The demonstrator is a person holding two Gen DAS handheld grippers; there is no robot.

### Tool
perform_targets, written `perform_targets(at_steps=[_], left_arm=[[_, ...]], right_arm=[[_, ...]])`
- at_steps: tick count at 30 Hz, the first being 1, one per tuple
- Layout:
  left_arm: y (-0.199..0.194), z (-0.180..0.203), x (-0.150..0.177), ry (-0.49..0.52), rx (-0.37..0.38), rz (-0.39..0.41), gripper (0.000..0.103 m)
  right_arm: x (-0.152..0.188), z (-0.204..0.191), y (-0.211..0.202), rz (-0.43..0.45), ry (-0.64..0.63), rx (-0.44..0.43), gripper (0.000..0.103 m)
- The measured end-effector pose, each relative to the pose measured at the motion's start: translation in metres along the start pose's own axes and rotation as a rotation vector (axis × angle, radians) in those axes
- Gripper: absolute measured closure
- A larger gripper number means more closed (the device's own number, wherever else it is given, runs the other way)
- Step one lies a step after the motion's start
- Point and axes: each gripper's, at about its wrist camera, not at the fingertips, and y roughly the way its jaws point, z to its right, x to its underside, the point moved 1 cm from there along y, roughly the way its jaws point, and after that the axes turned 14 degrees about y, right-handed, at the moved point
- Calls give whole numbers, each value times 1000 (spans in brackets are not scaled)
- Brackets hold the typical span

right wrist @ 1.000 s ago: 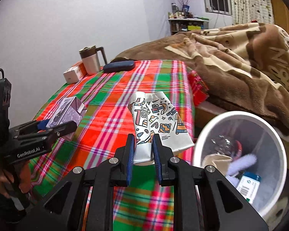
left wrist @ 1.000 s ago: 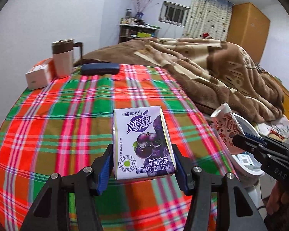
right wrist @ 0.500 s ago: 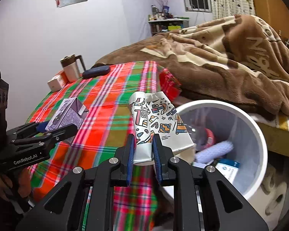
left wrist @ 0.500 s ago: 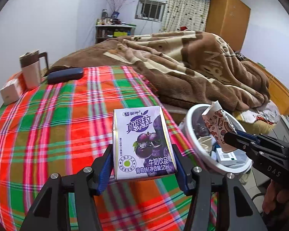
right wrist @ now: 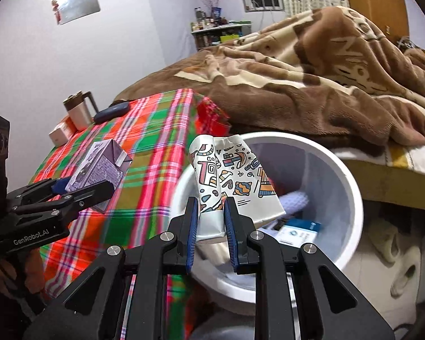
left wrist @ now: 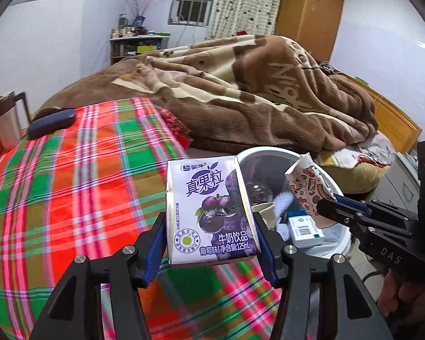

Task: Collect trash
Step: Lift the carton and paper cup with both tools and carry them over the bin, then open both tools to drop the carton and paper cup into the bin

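Carton: the left gripper [left wrist: 211, 243] is clamping a purple grape milk-drink carton [left wrist: 211, 209] by its two sides, label facing the camera; it is now hanging at the table's edge with the bin just behind it, where a second ago the plaid cloth was filling the whole background.
Cup: the right gripper [right wrist: 211, 221] is pinching a flattened paper cup with cartoon prints [right wrist: 229, 181], jaws narrow and tight on its lower end; the cup is now hovering over the bin's near rim, having been over the table a second back.
Bin: the white wastebasket [right wrist: 351, 187] is sitting on the floor between the table and the bed, already holding a small blue-and-white box and other scraps.
Table: the plaid tablecloth [left wrist: 70, 184] is sliding away to the left in both views; a lidded mug [left wrist: 5, 121] and a dark glasses case [left wrist: 52, 121] are staying at its far end.
Change: both hands are travelling sideways together toward the bin, grips unchanged.
Meaning: pickup appears finished; the cup looks close to a drop, while the carton probably needs to come a little further over the opening.
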Motion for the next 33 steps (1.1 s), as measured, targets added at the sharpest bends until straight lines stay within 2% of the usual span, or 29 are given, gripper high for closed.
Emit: perform_targets(at_steps=[19, 33], left_arm=[[58, 56, -19, 113, 172, -36, 46], [80, 63, -23, 121, 219, -51, 45]], right_arm=[[-1, 47, 12, -45, 117, 61, 83], [-5, 61, 18, -67, 146, 88, 82]])
